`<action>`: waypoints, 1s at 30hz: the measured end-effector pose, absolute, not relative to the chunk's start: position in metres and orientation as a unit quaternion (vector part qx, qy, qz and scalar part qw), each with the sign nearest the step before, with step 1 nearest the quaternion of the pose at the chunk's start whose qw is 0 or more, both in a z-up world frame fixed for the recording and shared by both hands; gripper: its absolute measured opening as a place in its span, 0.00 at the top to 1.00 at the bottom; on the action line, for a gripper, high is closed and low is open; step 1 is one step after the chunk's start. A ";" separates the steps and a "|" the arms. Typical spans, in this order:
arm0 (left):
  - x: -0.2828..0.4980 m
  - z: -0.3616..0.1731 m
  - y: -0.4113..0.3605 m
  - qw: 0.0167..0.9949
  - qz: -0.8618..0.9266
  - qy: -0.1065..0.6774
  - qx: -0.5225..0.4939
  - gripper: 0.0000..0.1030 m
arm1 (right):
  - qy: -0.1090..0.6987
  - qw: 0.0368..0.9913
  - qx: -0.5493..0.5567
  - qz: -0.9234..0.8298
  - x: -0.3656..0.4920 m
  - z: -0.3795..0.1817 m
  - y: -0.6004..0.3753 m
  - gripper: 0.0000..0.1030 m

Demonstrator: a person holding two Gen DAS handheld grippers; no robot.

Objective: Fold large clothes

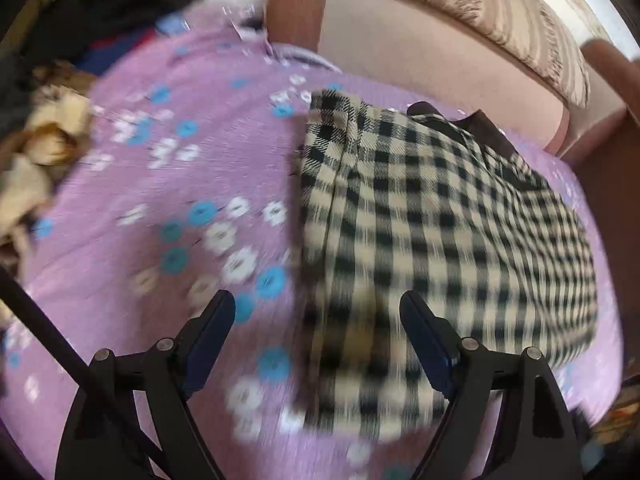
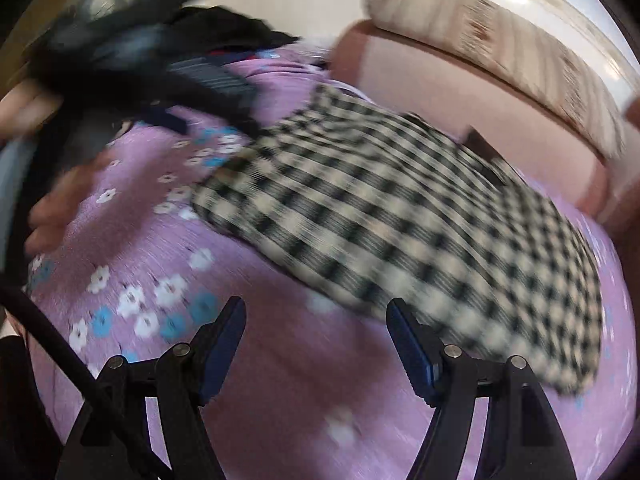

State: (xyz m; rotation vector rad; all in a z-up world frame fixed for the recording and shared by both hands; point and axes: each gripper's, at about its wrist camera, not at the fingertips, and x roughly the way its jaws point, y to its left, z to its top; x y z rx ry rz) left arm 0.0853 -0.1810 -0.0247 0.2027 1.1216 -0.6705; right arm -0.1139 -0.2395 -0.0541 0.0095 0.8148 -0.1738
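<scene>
**Checked garment lies folded on the bed, both grippers empty above it**

Left wrist view: my left gripper (image 1: 316, 312) hangs over the bed with its jaws spread wide and nothing between the pads. Below and ahead of it lies the checked garment (image 1: 440, 240), black and cream, folded into a rough rectangle on the purple flowered sheet (image 1: 160, 184). Its near edge shows between my two fingers, but the cloth lies flat on the sheet and neither pad touches it. A dark collar or lining (image 1: 492, 132) shows at the garment's far end, close to the pink sofa (image 1: 420, 52) that runs along the bed's far side. A striped cushion (image 1: 500, 12) sits on top of the sofa. At the far left corner of the bed I see a heap of dark clothes (image 1: 104, 12), and at the left edge a tan and cream bundle (image 1: 44, 148). The picture is smeared, so finer detail is lost.

Right wrist view: my right gripper (image 2: 316, 312) also stands wide open and holds nothing; bare sheet (image 2: 280, 400) fills the gap between its fingers. The garment (image 2: 400, 208) lies ahead and to the right, its near edge running just past the right finger. The left gripper (image 2: 168, 76) shows as a dark blur at upper left, beside a blurred hand (image 2: 60, 208).
</scene>
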 end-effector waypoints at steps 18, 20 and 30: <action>0.150 -0.047 -0.246 0.723 -0.366 0.581 0.075 0.86 | 0.386 0.908 -0.154 -0.053 -0.025 -0.083 -0.185 0.81; 0.148 -0.029 -0.243 0.732 -0.362 0.574 0.062 0.88 | 0.373 0.916 -0.136 -0.056 -0.030 -0.076 -0.191 0.84; 0.057 0.069 -0.349 0.745 -0.433 0.496 0.107 0.91 | 0.273 0.952 -0.020 -0.134 -0.110 -0.005 -0.273 0.88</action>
